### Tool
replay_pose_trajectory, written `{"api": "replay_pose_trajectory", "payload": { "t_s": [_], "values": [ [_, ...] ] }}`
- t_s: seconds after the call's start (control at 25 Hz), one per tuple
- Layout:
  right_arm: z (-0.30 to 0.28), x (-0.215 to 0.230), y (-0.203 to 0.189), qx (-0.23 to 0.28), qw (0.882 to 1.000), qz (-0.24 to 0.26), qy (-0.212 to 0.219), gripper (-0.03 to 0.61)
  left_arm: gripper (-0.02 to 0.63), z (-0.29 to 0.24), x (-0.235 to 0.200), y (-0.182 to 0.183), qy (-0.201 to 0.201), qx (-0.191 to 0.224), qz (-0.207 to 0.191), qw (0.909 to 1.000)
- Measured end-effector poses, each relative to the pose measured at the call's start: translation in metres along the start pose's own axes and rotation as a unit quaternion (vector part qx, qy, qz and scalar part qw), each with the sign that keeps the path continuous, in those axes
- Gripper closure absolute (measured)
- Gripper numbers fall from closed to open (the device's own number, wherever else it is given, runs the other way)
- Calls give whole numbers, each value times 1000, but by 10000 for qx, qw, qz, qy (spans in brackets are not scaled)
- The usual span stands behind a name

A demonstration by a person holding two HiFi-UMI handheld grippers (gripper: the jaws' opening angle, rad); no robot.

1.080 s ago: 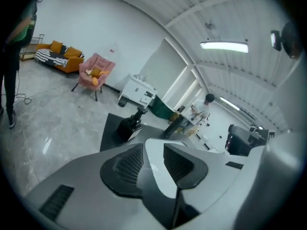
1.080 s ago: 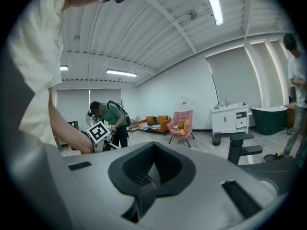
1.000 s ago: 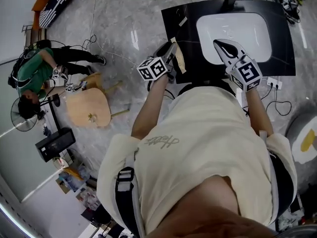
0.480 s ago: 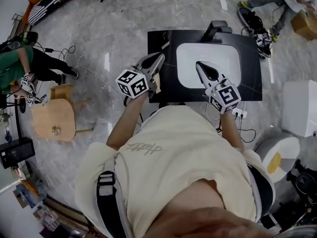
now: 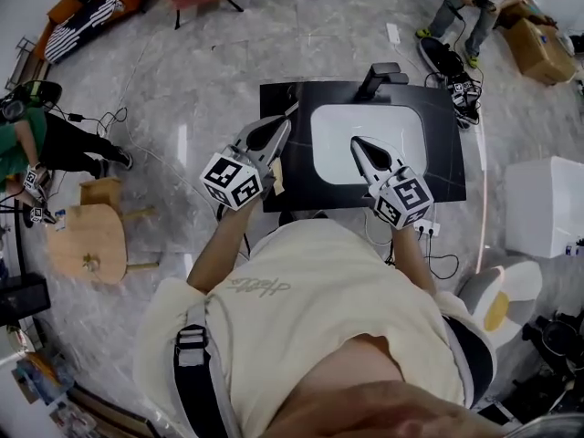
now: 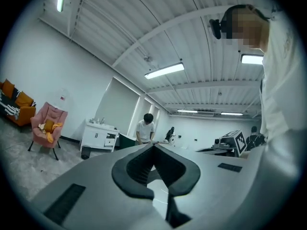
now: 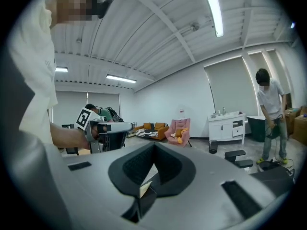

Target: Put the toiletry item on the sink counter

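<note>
A black sink counter [image 5: 292,99] with a white basin [image 5: 401,130] lies below me in the head view. A small flat tan item [image 5: 276,177] rests on the counter's left front part, half hidden by my left gripper; I cannot tell what it is. My left gripper [image 5: 282,121] hangs over the counter's left edge, pointing level, its jaws shut with nothing between them [image 6: 154,146]. My right gripper [image 5: 356,142] hovers over the basin, jaws also shut [image 7: 154,146] and empty at the tips. A pale tan corner [image 7: 144,188] shows through the gap below its pads.
A black faucet [image 5: 381,76] stands at the counter's back. A power strip [image 5: 427,229] with cables lies on the floor at the right, beside a white box [image 5: 543,208]. A wooden stool [image 5: 87,240] stands left. People stand at the far left and top right.
Both grippers have come up away from the counter, the left one more. The head view has pulled back, so the counter looks smaller and more floor shows.
</note>
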State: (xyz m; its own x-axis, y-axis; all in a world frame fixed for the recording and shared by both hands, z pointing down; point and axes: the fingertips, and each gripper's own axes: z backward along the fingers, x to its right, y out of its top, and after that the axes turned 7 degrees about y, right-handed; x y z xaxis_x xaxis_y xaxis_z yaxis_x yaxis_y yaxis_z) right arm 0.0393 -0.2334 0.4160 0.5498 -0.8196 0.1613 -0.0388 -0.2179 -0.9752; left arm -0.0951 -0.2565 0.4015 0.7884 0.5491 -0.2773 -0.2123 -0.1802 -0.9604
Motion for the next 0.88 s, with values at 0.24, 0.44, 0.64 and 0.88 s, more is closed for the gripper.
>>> {"api": "replay_pose_trajectory", "payload": {
  "t_s": [0.24,0.44,0.64,0.88],
  "values": [
    [-2,-6,0,32,10000,-11,50,584,611,10,-3,-1,207,-34,-328,9992],
    [-8,-15,3,88,9999,93,86,584,611,22,-4,-2,287,-108,-443,9985],
    [-13,-27,3,132,9997,184,106,584,611,32,-5,3,312,-91,-568,9979],
    [-13,-32,6,123,9993,327,120,584,611,36,-2,-1,315,-133,-743,9966]
  ]
}}
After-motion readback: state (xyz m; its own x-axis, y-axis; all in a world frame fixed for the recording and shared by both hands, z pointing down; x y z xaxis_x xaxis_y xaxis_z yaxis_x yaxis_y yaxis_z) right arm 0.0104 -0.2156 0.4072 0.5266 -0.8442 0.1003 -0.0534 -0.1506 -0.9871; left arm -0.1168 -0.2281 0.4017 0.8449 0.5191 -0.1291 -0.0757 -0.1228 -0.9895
